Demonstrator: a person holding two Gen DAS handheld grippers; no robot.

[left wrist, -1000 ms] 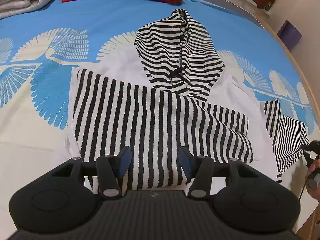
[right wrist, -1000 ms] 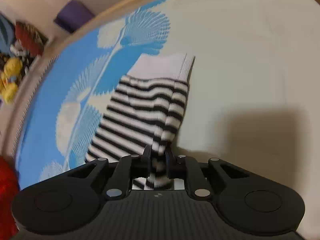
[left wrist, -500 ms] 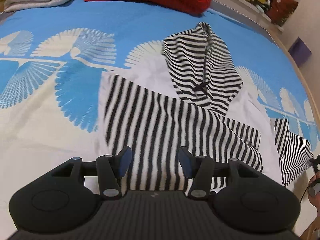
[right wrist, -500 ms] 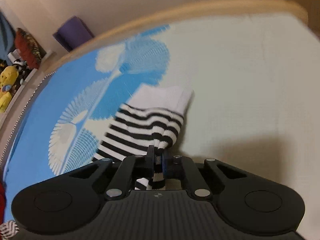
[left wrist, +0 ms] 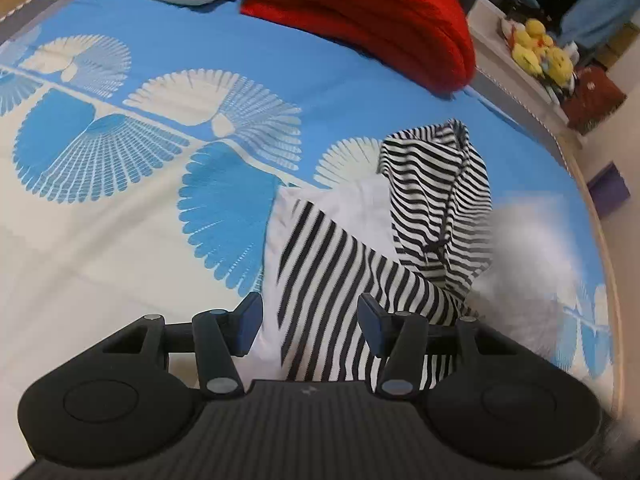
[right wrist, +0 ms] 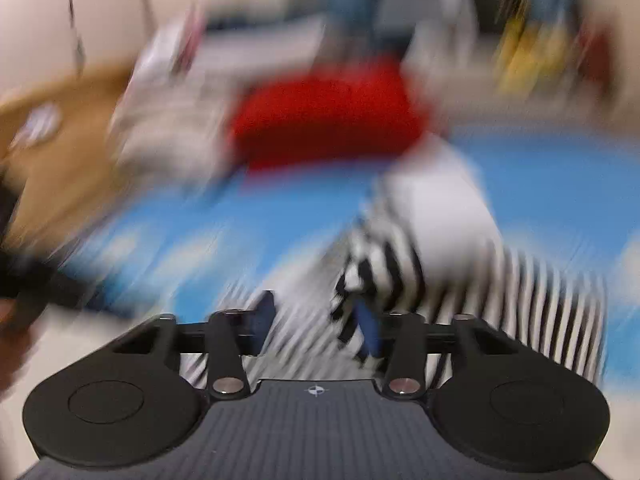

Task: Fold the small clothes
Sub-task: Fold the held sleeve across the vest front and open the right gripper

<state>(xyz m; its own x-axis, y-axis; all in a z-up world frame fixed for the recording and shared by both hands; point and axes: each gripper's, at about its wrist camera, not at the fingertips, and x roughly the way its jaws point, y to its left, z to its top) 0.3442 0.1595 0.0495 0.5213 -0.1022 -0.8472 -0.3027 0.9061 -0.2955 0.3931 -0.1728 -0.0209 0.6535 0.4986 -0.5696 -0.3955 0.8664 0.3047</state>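
While the striped hoodie (left wrist: 352, 264) lies on the bed (left wrist: 120, 216) at 12 o'clock from the left claw (left wrist: 308, 322), that claw hovers with jaws apart, gripping nothing. One striped sleeve is folded across the white body; the hood (left wrist: 436, 196) remains unfolded. At 1 o'clock, a white blur crosses the garment. The right claw (right wrist: 316, 326) view is heavily blurred; its jaws stand apart above striped cloth. Judged partly complete: further folds remain.

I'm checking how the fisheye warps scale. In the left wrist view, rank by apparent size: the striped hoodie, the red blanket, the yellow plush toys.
1. Striped hoodie, nearest the camera, so inflated.
2. Red blanket, partly cut off, possibly bigger.
3. Yellow plush toys, clearly smallest.
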